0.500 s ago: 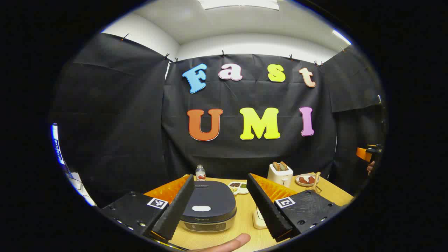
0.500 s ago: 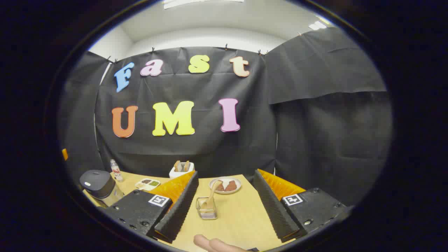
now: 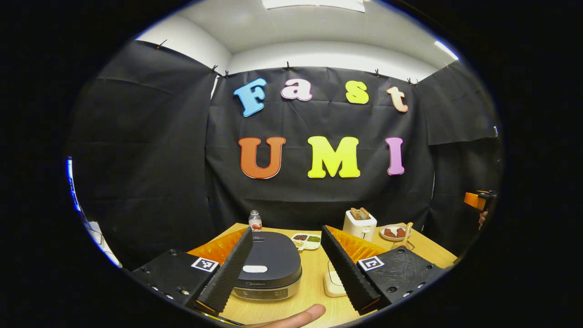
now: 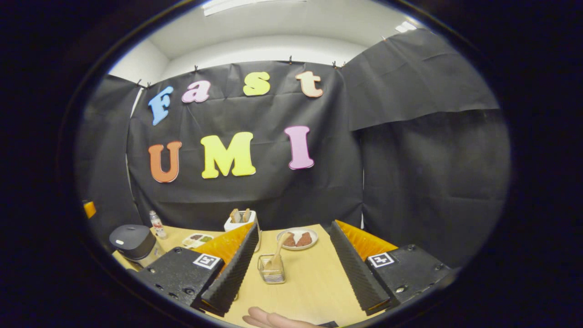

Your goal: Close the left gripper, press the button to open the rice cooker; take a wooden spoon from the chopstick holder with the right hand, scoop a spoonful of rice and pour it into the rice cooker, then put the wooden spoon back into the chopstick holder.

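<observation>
The dark grey rice cooker (image 3: 266,266) sits lid-down on the wooden table (image 3: 314,287), between the fingers of my left gripper (image 3: 286,237), which is open above and short of it. Its pale oval button (image 3: 254,269) shows on the lid. In the right gripper view the cooker (image 4: 132,241) stands at the far left. A wooden spoon (image 4: 276,255) leans in the wire chopstick holder (image 4: 271,269), just ahead of my open right gripper (image 4: 291,230). The spoon and holder (image 3: 403,237) also appear at the right of the left gripper view.
A white toaster (image 3: 360,225) with bread, a plate of red food (image 3: 394,232), a divided dish (image 3: 307,240) of grains and a small bottle (image 3: 254,221) stand along the table's back. A pale flat object (image 3: 334,284) lies right of the cooker. A person's finger (image 3: 296,316) shows at the bottom.
Both views have tilted slightly, so the table and its objects sit a little higher. The cooker has drifted a bit left and up between the left fingers. Both grippers stay open.
</observation>
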`<act>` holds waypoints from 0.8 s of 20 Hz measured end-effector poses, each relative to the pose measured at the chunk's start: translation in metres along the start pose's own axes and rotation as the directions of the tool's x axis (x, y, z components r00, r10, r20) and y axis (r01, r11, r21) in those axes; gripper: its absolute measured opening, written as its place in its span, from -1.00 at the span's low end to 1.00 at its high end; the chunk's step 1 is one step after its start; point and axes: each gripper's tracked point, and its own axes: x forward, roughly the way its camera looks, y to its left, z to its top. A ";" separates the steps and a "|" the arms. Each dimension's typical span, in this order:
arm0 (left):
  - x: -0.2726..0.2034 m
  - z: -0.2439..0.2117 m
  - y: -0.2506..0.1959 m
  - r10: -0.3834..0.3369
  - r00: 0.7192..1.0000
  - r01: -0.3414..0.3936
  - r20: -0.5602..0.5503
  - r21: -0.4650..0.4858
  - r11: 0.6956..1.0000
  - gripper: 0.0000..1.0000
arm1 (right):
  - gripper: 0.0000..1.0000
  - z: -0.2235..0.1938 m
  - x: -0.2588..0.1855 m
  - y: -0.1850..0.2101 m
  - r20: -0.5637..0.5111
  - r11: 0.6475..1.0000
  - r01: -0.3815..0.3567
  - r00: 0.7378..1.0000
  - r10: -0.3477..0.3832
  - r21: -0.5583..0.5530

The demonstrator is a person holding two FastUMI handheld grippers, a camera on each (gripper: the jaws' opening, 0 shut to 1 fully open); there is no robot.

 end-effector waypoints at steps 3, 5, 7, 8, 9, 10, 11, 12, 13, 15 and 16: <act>0.003 -0.005 0.002 -0.005 1.000 0.005 -0.011 -0.031 1.000 0.92 | 1.00 -0.004 -0.001 -0.004 0.006 1.000 0.001 1.000 -0.001 0.001; 0.005 -0.006 0.006 -0.011 1.000 0.011 -0.004 -0.054 0.998 0.92 | 0.99 -0.008 -0.005 -0.001 0.009 0.999 -0.021 1.000 0.021 0.034; 0.008 -0.006 0.012 -0.013 1.000 0.013 0.001 -0.078 0.997 0.92 | 1.00 -0.013 -0.007 0.000 0.021 0.996 -0.044 0.999 0.042 0.084; 0.008 -0.006 0.015 -0.010 1.000 0.011 0.002 -0.090 0.996 0.92 | 1.00 -0.016 -0.007 -0.001 0.025 0.994 -0.051 0.998 0.049 0.095; 0.011 -0.010 0.019 -0.002 1.000 0.002 -0.002 -0.102 0.995 0.89 | 1.00 -0.020 -0.006 -0.003 0.031 0.994 -0.050 0.998 0.047 0.095; 0.012 -0.011 0.024 0.007 1.000 -0.007 -0.006 -0.114 0.993 0.88 | 1.00 -0.023 -0.005 -0.008 0.030 0.996 -0.035 0.999 0.033 0.087; 0.014 -0.012 0.026 0.008 1.000 -0.009 -0.006 -0.124 0.992 0.88 | 0.93 -0.026 -0.003 -0.011 0.024 0.996 -0.023 1.000 0.021 0.082; 0.015 -0.015 0.025 -0.008 1.000 0.006 -0.011 -0.134 0.991 0.87 | 1.00 -0.027 -0.003 -0.012 0.019 0.997 -0.016 1.000 0.015 0.082; 0.016 -0.018 0.024 -0.023 1.000 0.020 -0.015 -0.148 0.989 0.93 | 1.00 -0.028 -0.005 -0.009 0.015 0.996 -0.019 1.000 0.018 0.083; 0.022 -0.024 0.019 -0.056 0.998 0.051 -0.028 -0.174 0.983 0.36 | 0.94 -0.024 -0.008 -0.001 0.024 0.995 -0.043 0.999 0.041 0.092; 0.026 -0.029 0.013 -0.087 0.995 0.077 -0.044 -0.180 0.981 0.58 | 1.00 -0.023 -0.010 0.003 0.030 0.994 -0.058 0.998 0.055 0.094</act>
